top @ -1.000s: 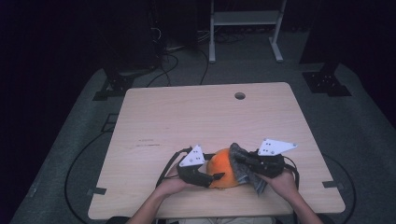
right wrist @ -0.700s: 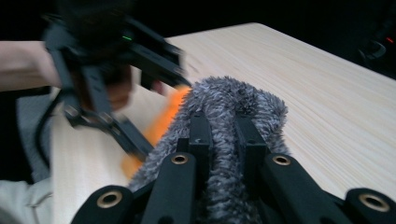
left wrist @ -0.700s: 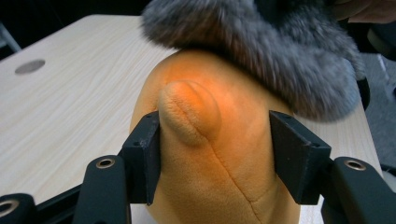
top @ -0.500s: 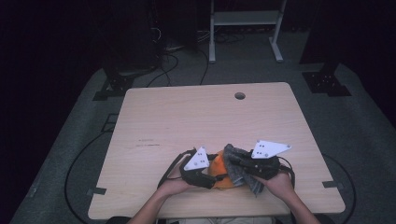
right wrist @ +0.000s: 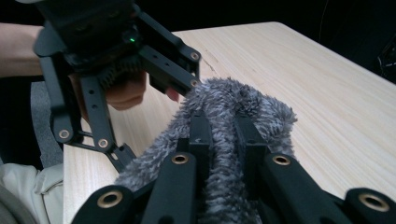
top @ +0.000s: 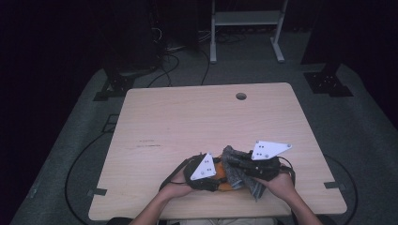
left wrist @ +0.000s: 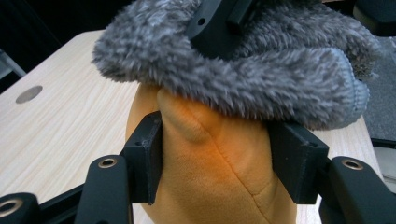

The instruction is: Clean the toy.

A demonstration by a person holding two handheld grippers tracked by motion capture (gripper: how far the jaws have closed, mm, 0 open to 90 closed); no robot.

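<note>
Near the 6 o'clock edge of the wooden surface (top: pixel 187 122), seen from the high view: left gripper (top: pixel 212 174) and right gripper (top: pixel 239 165) brought close together over an orange plush toy (top: pixel 224 180), largely covered there by a grey fuzzy cloth (top: pixel 234 164) and by the grey plates atop both grippers. Clearer in the left gripper view: orange plush toy (left wrist: pixel 210 172) standing between the two black jaws, pads pressed into its sides at 9 and 3 o'clock, jaws having just been closing onto it; grey fuzzy cloth (left wrist: pixel 243 70) draped over its top at 12 o'clock, with part of the right gripper (left wrist: pixel 224 23) biting into the fleece from above. In the right gripper view: jaws closed tight on a raised fold of the grey fuzzy cloth (right wrist: pixel 233 121), fleece bulging up between and around the pads; left gripper (right wrist: pixel 116 60) at 10 o'clock, just beside the cloth, with a hand (right wrist: pixel 123 91) behind its frame. Round cable hole (top: pixel 241 96) in the surface at 12 o'clock, well apart from the work, seen also at 9 o'clock in the left gripper view. Plush toy's lower end out of the frame at the bottom of the left gripper view; contact with the surface not possible to tell.
</note>
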